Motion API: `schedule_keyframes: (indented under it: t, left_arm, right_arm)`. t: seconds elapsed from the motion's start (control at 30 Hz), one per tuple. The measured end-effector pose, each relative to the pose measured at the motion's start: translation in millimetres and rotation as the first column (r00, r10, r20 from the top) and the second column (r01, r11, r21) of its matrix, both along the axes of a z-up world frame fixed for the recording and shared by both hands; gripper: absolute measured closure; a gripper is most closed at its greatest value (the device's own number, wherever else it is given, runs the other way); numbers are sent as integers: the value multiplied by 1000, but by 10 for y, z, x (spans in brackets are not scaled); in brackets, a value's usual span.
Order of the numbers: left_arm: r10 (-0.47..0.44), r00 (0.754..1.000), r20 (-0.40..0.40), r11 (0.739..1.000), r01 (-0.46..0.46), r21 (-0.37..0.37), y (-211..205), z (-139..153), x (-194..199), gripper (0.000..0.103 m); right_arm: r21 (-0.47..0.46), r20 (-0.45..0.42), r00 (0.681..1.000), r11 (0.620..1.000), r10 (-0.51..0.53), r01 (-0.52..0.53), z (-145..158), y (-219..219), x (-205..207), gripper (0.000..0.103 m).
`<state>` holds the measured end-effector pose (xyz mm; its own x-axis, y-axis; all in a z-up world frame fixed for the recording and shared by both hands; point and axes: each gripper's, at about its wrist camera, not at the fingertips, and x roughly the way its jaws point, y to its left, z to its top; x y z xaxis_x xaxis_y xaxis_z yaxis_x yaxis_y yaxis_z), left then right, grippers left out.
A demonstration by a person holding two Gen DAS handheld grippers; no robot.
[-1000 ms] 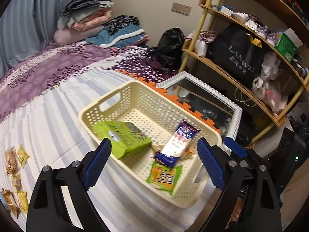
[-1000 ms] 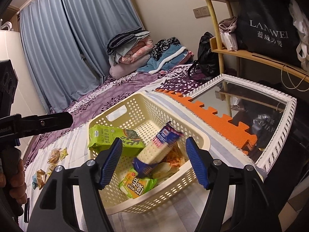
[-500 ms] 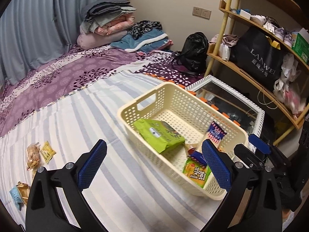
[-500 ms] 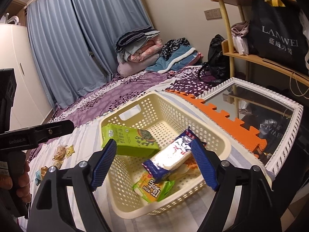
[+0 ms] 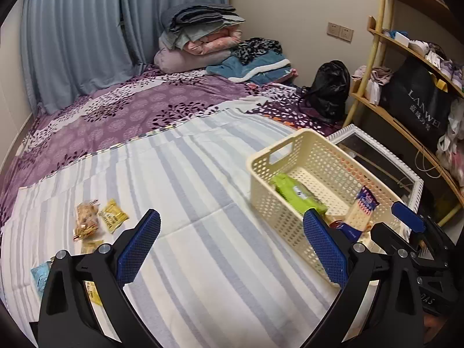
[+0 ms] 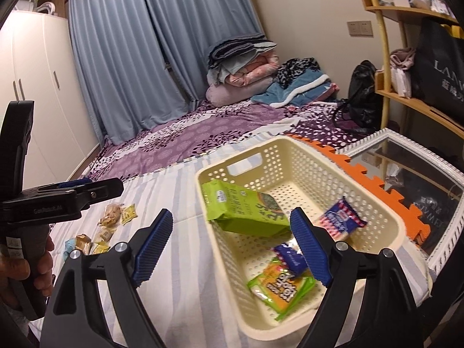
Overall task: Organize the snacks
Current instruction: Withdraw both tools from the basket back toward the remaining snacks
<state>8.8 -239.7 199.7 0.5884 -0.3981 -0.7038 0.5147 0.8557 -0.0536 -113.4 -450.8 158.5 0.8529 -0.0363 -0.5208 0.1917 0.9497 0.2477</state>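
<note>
A cream perforated basket stands on the striped bedsheet. In it lie a green packet, a blue, white and red cracker pack and a yellow-green packet. Several small wrapped snacks lie loose on the sheet to the left. My left gripper is wide open and holds nothing, between the snacks and the basket. My right gripper hovers over the basket's near left side. Its jaws are opening with nothing gripped between them.
A white-framed mirror and an orange foam mat lie just beyond the basket. A wooden shelf with bags stands at the right. Folded blankets are piled at the bed's far end. A hand grips the left tool's handle.
The cracker pack has dropped from between the right jaws into the basket, and those jaws have widened. Both views have swung left, away from the basket towards the loose snacks.
</note>
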Motion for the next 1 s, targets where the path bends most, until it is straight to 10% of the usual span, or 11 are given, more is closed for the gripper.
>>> schedule_keyframes:
  t: [0.47, 1.0]
  left_arm:
    - [185, 982, -23, 983, -185, -12, 912, -141, 201, 3]
    - [423, 903, -82, 905, -425, -17, 2179, -407, 456, 3]
  right_arm:
    - [-26, -53, 983, 984, 175, -177, -75, 724, 349, 20]
    - [-4, -144, 940, 950, 309, -313, -309, 1384, 661, 20]
